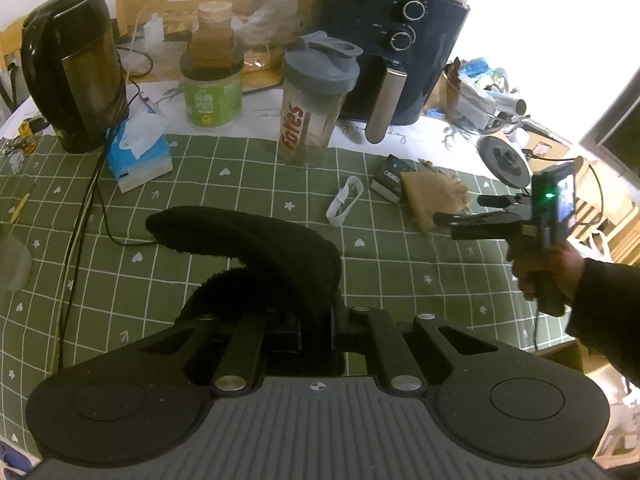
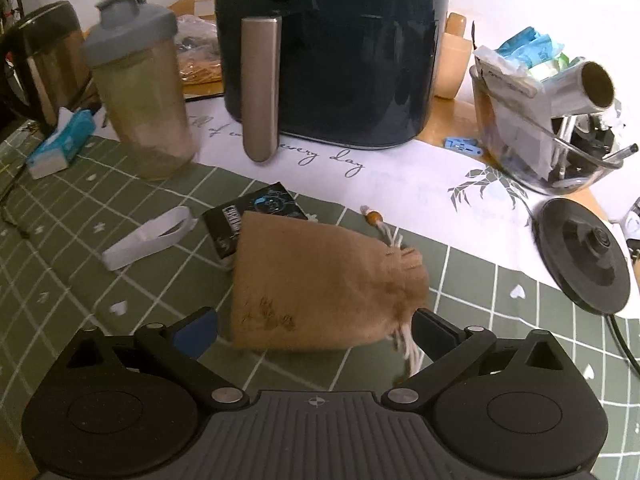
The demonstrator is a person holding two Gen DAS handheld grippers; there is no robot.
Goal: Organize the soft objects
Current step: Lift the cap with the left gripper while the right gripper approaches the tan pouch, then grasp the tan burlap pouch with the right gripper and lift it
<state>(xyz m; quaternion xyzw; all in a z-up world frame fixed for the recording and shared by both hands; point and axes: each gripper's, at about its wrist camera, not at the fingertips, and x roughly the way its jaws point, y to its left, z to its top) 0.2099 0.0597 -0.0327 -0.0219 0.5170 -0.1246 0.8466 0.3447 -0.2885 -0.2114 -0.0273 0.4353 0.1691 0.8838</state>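
Left tool (image 1: pixel 316 320) nearest lens, clamped tight on black fuzzy cloth (image 1: pixel 256 240), cloth arching up and drooping left over green grid tabletop (image 1: pixel 200 160). Right tool (image 2: pixel 316 328) spread wide, fingers either side of tan drawstring pouch (image 2: pixel 320 284), not pinching it yet. Pouch lies flat in front of air fryer (image 2: pixel 332 60), its corner overlapping small black box (image 2: pixel 248 216). White strap loop (image 2: pixel 148 240) left of pouch, shaker bottle (image 2: pixel 140 92) behind that.
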